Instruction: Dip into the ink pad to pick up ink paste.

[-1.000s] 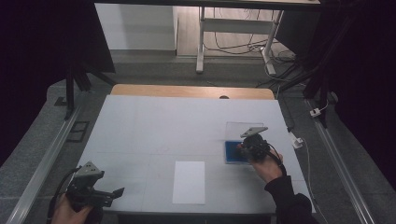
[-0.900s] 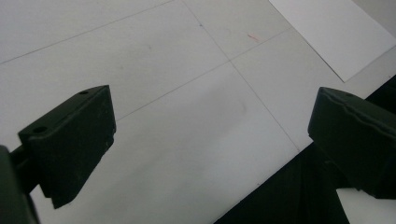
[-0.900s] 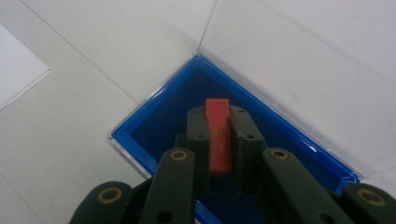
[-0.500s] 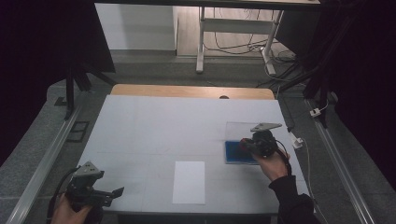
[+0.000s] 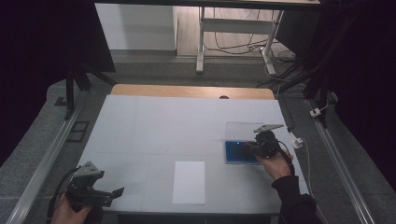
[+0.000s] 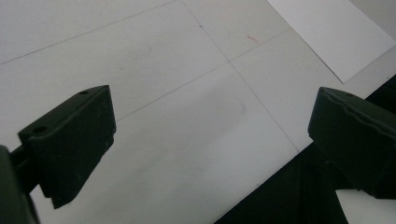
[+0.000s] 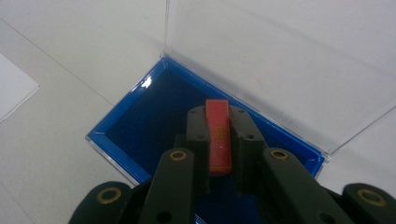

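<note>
right tool [image 7: 218, 135]: clamped tight on a thin red block [image 7: 218, 137], pinched flat between the two black jaws, poking out past the tips
red block: sits over the inside of the blue box [image 7: 140, 121], whether it touches the bottom, can't tell
blue box: on the right part of the desk [image 5: 154, 126], clear lid [image 7: 280, 60] flipped open and standing up at the far edge
left tool [image 6: 210, 140]: jaws wide apart, nothing between them, low over the desk's near left corner
white sheet [image 5: 189, 182]: flat on the desk near the front edge, well apart from the box
</note>
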Tool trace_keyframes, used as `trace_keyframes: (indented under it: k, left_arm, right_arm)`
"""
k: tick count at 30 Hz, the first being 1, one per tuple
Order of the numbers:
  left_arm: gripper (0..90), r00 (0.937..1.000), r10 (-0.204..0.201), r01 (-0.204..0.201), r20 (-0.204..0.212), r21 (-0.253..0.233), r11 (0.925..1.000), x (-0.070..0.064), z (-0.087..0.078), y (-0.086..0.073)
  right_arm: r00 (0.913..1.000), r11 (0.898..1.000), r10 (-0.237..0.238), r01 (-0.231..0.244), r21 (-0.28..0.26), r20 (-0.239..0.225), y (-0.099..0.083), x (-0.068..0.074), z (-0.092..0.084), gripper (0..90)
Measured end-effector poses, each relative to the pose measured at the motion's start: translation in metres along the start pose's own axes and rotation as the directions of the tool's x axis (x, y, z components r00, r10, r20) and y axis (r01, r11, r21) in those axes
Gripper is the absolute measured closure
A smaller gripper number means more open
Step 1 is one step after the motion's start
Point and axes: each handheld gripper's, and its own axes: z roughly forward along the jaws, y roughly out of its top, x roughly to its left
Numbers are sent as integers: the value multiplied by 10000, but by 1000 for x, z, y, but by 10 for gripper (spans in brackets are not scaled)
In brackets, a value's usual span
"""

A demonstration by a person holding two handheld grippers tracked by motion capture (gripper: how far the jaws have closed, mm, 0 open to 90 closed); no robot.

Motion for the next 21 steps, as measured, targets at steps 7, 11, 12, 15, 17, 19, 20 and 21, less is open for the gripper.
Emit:
trace_keyframes:
  k: [7, 11, 12, 15, 17, 19, 20, 21]
  left_arm:
    - [16, 10000, 19, -19, -8, 26, 10000, 0, 0, 0]
    - [16, 10000, 24, -24, -7, 56, 10000, -1, 0, 0]
    - [16, 10000, 30, -30, -14, 62, 10000, -1, 0, 0]
    - [16, 10000, 31, -30, -24, 76, 10000, -1, 1, 0]
    - [17, 10000, 39, -39, -37, 88, 10000, -1, 1, 0]
    - [17, 10000, 58, -58, -54, 101, 9999, -1, 1, 1]
    - [17, 10000, 56, -56, -45, 106, 9999, -1, 1, 1]
    - [17, 10000, 56, -55, -43, 105, 9999, -1, 1, 1]
  right_arm:
    - [9997, 9995, 255, -256, 186, 69, 2, 0, 2, 804]
    - [9993, 9995, -46, 34, 324, 373, 3, 5, 3, 806]
    - [9986, 9993, -189, 172, 344, 491, 4, 7, 3, 806]
    - [9936, 9965, -716, 673, 503, 877, 5, 15, 4, 806]
    - [9892, 9936, -1006, 945, 613, 1064, 6, 19, 5, 806]
    - [9865, 9919, -1150, 1076, 682, 1165, 6, 22, 6, 806]
    - [9844, 9907, -1234, 1149, 724, 1257, 7, 23, 6, 806]
    - [9837, 9904, -1261, 1174, 733, 1279, 7, 24, 6, 806]
